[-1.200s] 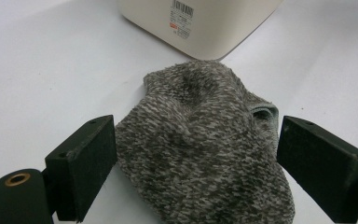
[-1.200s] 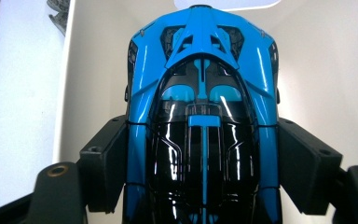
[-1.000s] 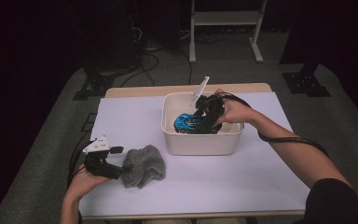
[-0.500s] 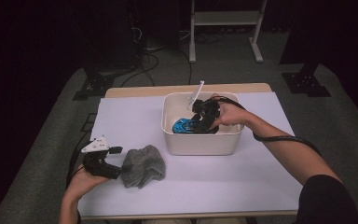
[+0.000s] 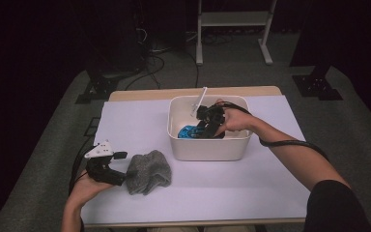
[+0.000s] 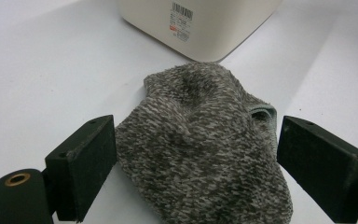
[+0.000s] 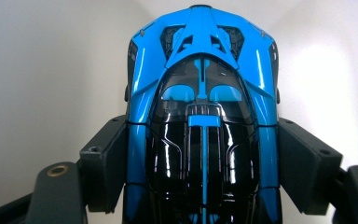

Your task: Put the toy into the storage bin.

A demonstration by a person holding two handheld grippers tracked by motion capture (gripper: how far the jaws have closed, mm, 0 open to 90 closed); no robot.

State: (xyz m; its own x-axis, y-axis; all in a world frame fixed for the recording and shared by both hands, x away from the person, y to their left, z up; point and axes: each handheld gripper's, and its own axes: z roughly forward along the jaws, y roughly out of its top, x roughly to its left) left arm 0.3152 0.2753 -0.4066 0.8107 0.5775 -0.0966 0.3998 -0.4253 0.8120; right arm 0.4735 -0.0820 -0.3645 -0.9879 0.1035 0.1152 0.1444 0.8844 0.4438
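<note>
A blue and black toy car (image 7: 200, 93) lies nose-away between my right gripper's (image 7: 203, 158) jaws, which press on both its sides. From above, that gripper (image 5: 204, 129) is down inside the white bin (image 5: 207, 147), with the car (image 5: 188, 131) showing at the bin's left half. A grey knitted sock (image 5: 147, 171) lies crumpled on the white table sheet near the front left. My left gripper (image 5: 120, 169) rests just left of it, open. The sock (image 6: 200, 140) sits between its jaws, which stand apart from it (image 6: 196, 158).
The bin (image 6: 200, 23) with a barcode label stands just beyond the sock. White sheet (image 5: 140, 121) covers the table; bare sheet lies left of and in front of the bin. A cable (image 5: 290, 144) trails from the right gripper along the person's forearm.
The right gripper has sunk lower and a little leftward inside the bin, with the car. The left gripper and the sock have stayed put.
</note>
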